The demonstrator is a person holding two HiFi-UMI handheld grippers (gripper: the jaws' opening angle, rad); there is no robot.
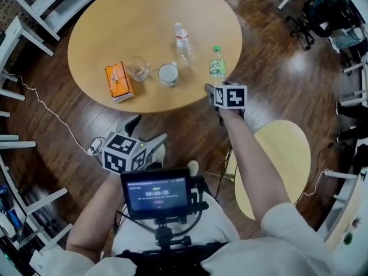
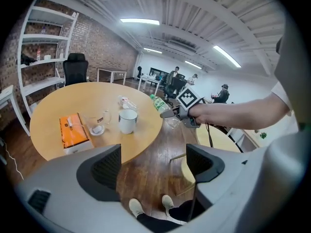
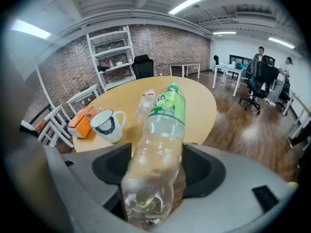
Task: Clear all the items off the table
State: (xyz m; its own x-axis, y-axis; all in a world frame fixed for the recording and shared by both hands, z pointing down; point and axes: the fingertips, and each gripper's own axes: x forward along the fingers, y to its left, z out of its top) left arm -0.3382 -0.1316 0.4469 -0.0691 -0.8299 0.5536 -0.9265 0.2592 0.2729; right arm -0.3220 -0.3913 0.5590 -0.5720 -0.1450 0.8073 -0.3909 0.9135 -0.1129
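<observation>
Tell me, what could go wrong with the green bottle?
The right gripper holds the green bottle only near its bottom, and the bottle leans, so it might slip out. Swinging it low over the table could bump the mug.

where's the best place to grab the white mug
Pinch the mug by its near rim from above, one side of the left claw inside and one outside, coming in over the table edge. It stands upright, mouth open. The glass cup crowds its left, and its handle seems turned toward the lying bottle.
</observation>
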